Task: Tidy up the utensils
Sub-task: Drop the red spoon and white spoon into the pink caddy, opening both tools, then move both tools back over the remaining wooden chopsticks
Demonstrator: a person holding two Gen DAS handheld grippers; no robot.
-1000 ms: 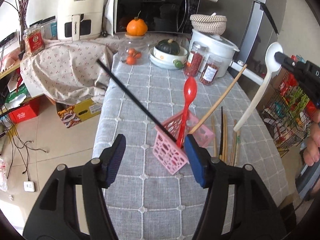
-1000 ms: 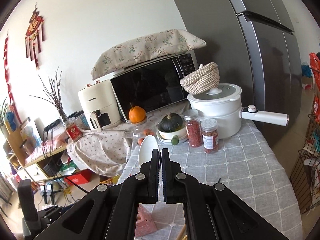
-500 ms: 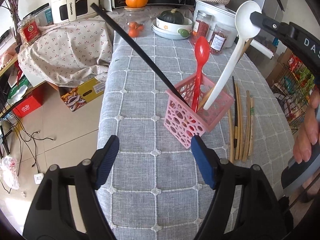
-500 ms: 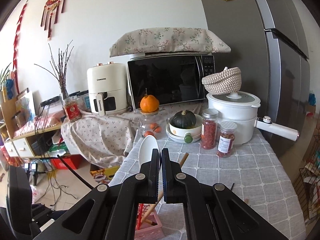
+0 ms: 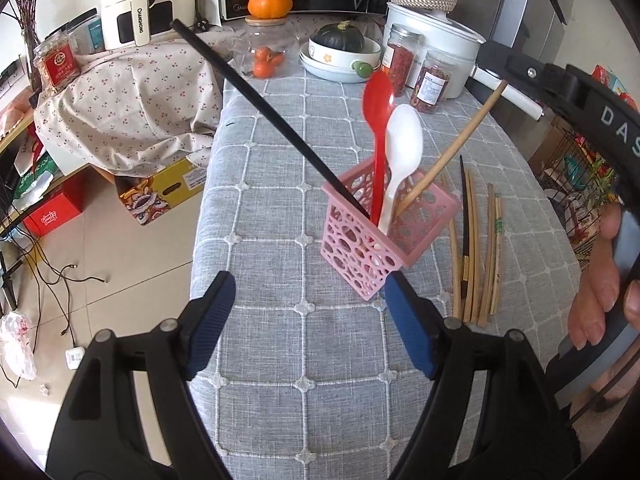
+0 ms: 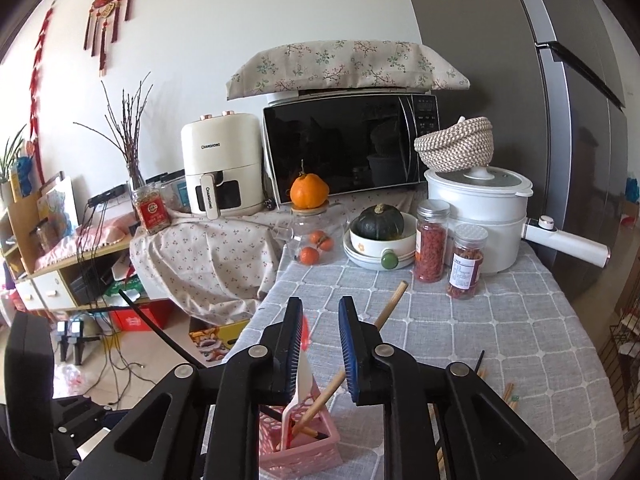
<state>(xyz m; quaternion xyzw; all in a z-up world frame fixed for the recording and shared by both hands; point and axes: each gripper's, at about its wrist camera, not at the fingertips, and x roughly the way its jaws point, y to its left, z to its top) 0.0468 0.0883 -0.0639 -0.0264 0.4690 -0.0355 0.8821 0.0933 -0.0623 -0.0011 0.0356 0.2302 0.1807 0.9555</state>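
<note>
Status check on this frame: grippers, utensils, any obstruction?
Left gripper open, empty, jaws just widened. Right gripper just opened, white spoon released into pink basket. Chopsticks remain on table beside it. Nothing in the way.

Landmark: basket (image 5: 376,236) on the table (image 5: 280,360)
In the basket: two spoons (image 5: 402,152), a long stick (image 5: 256,108) leaning left, a wooden stick (image 5: 452,156) leaning right
Right of the basket: chopsticks (image 5: 476,248) lying flat on the table
Behind the basket: bowl with a squash (image 5: 340,54), two jars (image 5: 432,80), a pot (image 5: 436,36)
Left of the basket: table edge, then the floor (image 5: 120,240)
Before the basket: left gripper (image 5: 308,312)
</note>
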